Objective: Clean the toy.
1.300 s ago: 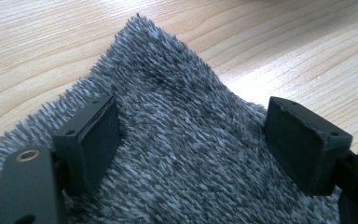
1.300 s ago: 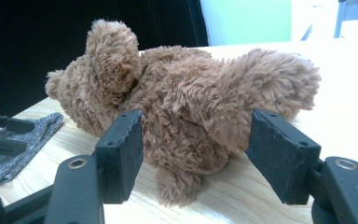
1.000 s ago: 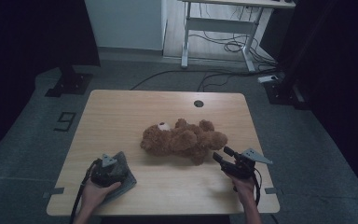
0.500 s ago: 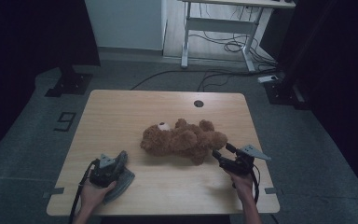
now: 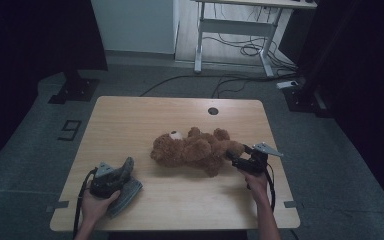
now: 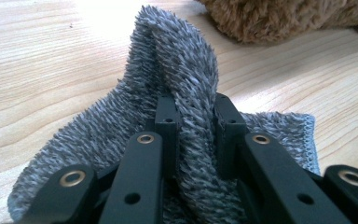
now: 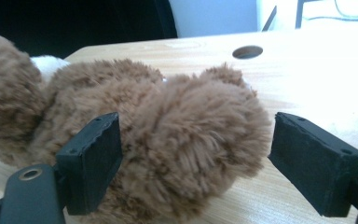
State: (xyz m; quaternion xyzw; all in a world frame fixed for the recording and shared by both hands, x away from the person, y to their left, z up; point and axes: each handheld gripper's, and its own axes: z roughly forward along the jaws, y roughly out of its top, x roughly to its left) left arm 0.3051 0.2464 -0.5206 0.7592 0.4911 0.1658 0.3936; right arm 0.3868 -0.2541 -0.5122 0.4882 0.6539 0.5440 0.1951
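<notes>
A brown teddy bear lies on its side in the middle of the wooden table. My right gripper is at the bear's right end. Its jaws have just been opening and stand wide on either side of a furry leg, so my right gripper is open; the right pad is clear of the fur. At the front left lies a grey fuzzy cloth. My left gripper has just been closing, and its jaws pinch a raised fold of the cloth.
A round cable hole sits near the table's far edge. The bear's fur lies just beyond the cloth in the left gripper view. On the floor behind the table are desk legs and cables.
The left jaws have shut on the cloth, pulling up a fold. The right gripper has moved in toward the bear with its jaws spreading, and they now straddle a leg.
</notes>
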